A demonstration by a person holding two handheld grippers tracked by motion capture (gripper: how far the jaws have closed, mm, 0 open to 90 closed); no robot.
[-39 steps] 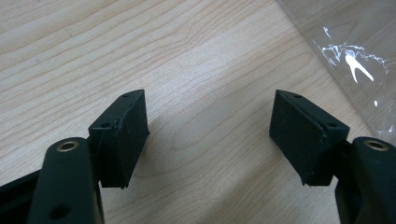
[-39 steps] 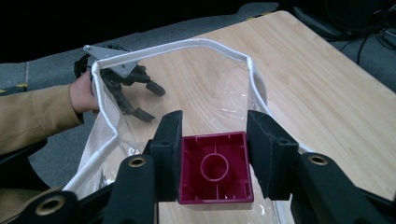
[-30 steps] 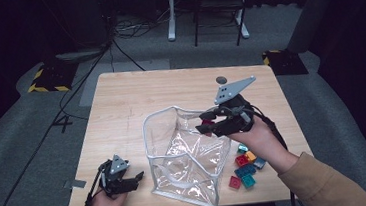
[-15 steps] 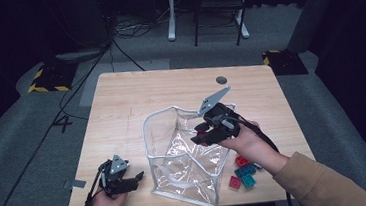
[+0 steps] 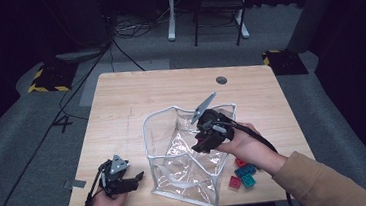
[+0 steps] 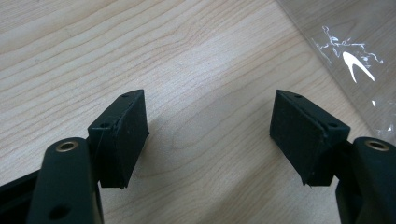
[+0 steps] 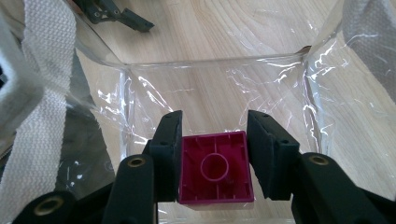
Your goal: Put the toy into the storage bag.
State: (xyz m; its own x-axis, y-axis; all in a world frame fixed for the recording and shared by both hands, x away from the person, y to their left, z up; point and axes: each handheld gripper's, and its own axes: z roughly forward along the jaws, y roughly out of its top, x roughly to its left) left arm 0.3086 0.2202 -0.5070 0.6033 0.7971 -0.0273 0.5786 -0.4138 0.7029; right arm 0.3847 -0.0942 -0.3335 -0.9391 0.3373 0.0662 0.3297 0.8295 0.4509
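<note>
A clear plastic bag (image 5: 175, 156) with white trim stands open near the table's front edge. My right gripper (image 5: 201, 145) reaches down into its mouth. In the right gripper view the gripper (image 7: 215, 119) has a magenta brick (image 7: 215, 168) deep between its jaws, hollow underside facing the camera. Its jaws have just been opening slightly, and both pads still lie against the brick's sides. The bag's clear wall (image 7: 210, 79) and the wood below show beyond. My left gripper (image 5: 133, 179) rests on the table left of the bag. It (image 6: 210, 135) is open over bare wood.
Several loose bricks, red and teal (image 5: 242, 172), lie on the wooden table (image 5: 136, 102) right of the bag, under the right forearm. A white woven strap (image 7: 44, 121) hangs at the bag's side. The bag's corner (image 6: 345, 51) lies just beyond the left jaws.
The right gripper has moved left from above the loose bricks and down into the bag's mouth, tilting its nose downward. The left gripper has stayed where it was.
</note>
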